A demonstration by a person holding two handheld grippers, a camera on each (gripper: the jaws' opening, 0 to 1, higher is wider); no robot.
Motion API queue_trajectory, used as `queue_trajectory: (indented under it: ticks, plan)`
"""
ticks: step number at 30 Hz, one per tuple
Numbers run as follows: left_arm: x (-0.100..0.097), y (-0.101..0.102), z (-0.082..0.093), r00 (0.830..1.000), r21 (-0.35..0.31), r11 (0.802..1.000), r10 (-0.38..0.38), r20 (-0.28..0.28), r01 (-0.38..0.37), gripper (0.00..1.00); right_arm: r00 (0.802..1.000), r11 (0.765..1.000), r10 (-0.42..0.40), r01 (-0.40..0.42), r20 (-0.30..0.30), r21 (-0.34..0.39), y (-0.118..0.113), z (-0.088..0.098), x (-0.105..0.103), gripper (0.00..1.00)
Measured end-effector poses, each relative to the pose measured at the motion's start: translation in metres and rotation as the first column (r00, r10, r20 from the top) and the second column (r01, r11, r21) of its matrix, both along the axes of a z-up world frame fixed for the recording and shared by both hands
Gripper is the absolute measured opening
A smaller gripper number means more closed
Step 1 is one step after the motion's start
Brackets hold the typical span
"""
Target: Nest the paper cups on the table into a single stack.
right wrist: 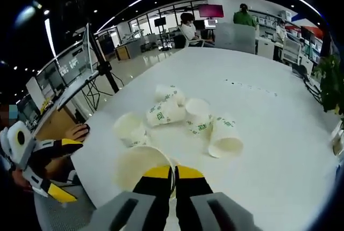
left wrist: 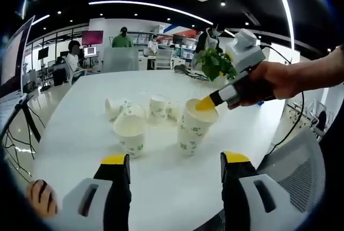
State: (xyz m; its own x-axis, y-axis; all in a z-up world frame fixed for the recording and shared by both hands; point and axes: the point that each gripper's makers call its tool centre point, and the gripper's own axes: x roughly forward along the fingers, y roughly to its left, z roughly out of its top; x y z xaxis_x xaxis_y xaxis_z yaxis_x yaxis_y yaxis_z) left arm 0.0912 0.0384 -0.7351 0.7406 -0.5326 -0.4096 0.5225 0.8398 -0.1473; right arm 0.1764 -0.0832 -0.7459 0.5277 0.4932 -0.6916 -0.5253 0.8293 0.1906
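Observation:
White paper cups with green print lie scattered on a white table. In the left gripper view one cup stands upright, and beside it a taller cup has its rim pinched by my right gripper. My left gripper is open, low and in front of both cups, holding nothing. In the right gripper view my right gripper is shut on the near cup's rim. Several more cups lie beyond it: one upright, one on its side, one inverted. My left gripper shows at the left, open.
A potted plant stands at the far table edge. A grey mesh chair is at the right. A person's hand rests on the near table edge. A tripod and office desks with people stand beyond.

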Motion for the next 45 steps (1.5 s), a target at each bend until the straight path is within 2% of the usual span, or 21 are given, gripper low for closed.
queue_trajectory:
  ticks: [8, 22, 32, 37, 39, 42, 45]
  plan:
    - [0.0, 0.0, -0.001, 1.0, 0.012, 1.0, -0.003, -0.001, 0.003, 0.66, 0.999, 0.999, -0.032, 0.032, -0.023, 0.006, -0.002, -0.007, 0.002, 0.0]
    - [0.0, 0.0, 0.0, 1.0, 0.011, 1.0, -0.002, 0.0, 0.002, 0.67, 0.999, 1.0, -0.026, 0.026, -0.024, -0.005, 0.003, -0.011, 0.004, 0.01]
    - [0.001, 0.003, -0.001, 1.0, 0.002, 1.0, 0.007, 0.002, -0.007, 0.67, 1.0, 1.0, -0.031, 0.031, -0.003, 0.001, 0.005, 0.0, 0.014, 0.05]
    - [0.001, 0.002, 0.0, 1.0, 0.0, 1.0, 0.006, 0.003, -0.006, 0.67, 1.0, 1.0, -0.016, 0.016, 0.026, 0.001, 0.018, 0.009, 0.027, 0.1]
    - [0.001, 0.002, 0.0, 1.0, -0.001, 1.0, 0.006, 0.004, -0.006, 0.67, 0.999, 1.0, -0.001, 0.001, 0.034, 0.005, 0.025, 0.015, 0.03, 0.15]
    - [0.001, 0.002, 0.001, 1.0, -0.002, 1.0, 0.006, 0.004, -0.006, 0.67, 0.999, 0.999, 0.03, -0.031, 0.031, 0.014, 0.039, 0.014, 0.037, 0.25]
    - [0.002, 0.003, -0.001, 1.0, -0.002, 1.0, 0.008, 0.006, -0.008, 0.67, 0.998, 0.998, 0.059, -0.059, 0.035, 0.013, 0.052, 0.014, 0.039, 0.27]
